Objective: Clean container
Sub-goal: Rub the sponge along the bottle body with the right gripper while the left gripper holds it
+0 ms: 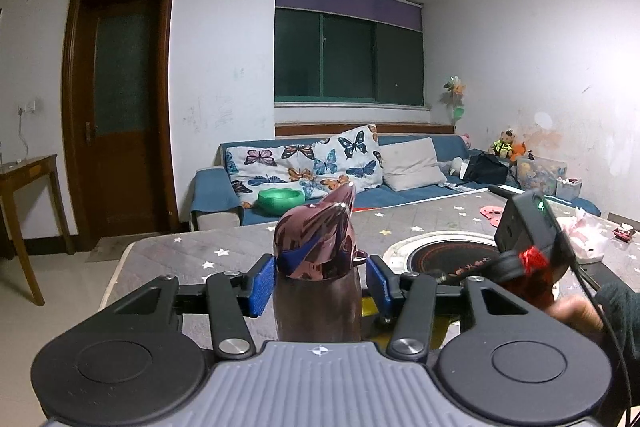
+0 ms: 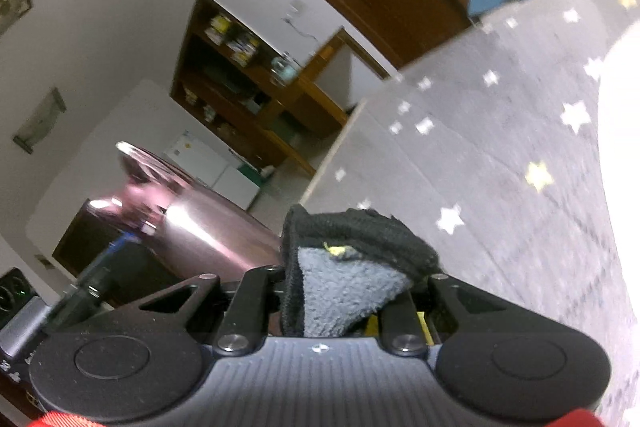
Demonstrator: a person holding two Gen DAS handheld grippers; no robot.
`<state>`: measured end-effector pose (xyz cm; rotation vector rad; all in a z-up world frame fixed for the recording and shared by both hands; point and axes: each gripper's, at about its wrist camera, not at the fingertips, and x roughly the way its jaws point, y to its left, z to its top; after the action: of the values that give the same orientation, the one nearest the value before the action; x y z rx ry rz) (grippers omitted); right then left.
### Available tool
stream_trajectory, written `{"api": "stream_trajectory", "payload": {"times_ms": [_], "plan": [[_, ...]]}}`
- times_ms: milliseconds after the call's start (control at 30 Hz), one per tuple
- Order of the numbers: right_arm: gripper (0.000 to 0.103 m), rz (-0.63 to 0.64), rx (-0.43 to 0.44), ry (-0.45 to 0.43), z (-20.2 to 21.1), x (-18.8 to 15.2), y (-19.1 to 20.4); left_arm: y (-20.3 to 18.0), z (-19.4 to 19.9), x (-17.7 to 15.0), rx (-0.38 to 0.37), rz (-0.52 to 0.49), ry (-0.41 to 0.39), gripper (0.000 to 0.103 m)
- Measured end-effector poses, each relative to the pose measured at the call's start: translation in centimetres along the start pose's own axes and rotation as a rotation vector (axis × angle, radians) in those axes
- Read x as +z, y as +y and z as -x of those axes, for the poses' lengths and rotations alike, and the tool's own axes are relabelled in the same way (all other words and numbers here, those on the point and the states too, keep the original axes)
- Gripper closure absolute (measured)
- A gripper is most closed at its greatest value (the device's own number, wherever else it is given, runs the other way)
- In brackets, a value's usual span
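So the left hand-held gripper (image 1: pixel 320 281) has its blue pads closed narrow on the tall metallic maroon-pink container (image 1: pixel 316 267), pinching it around the upper body just under the open mouth. The container stands upright, long axis vertical, dead centre in the left wrist view at 12 o'clock from the camera. Its shiny flip lid sticks up and tips back toward 1 o'clock. It sits over the grey quilted table (image 1: pixel 192 259) with the little star print; whether the base rests on it I can't tell, the gripper body hides it.

The right hand-held gripper (image 2: pixel 344 279) is clamped on a folded cloth, black knit outside and grey fleece inside (image 2: pixel 340 283). Its pads are buried under the fabric, but the cloth is clearly wedged between the fingers. That view is rolled hard and blurry.

The bit that matters: from the right gripper, the container lies at about 10 o'clock, close but not touching the cloth, its polished side facing the camera. From the left view, the right gripper shows at 3 o'clock, near the container. I'd guess the next move is swinging the cloth left onto the wall or mouth while the left holds firm. Slippery metal, so it could twist in the pads if the wipe pushes sideways.
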<state>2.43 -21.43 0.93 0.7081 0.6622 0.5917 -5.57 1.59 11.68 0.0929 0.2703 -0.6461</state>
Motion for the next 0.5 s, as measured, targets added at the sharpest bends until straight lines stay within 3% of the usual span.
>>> {"api": "stream_trajectory", "payload": {"times_ms": [267,400,500], "plan": [[0.085,0.049,-0.066,0.091,-0.5,-1.4,0.0,-0.2,-0.3,-0.3,0.001,-0.001,0.008,0.050],[0.085,0.075,-0.042,0.050,0.2,-0.3,1.7,0.0,-0.3,-0.4,0.002,-0.002,0.008,0.050],[0.085,0.078,0.025,-0.014,1.3,1.6,3.5,-0.1,0.0,-0.4,0.002,-0.004,0.007,0.050]]}}
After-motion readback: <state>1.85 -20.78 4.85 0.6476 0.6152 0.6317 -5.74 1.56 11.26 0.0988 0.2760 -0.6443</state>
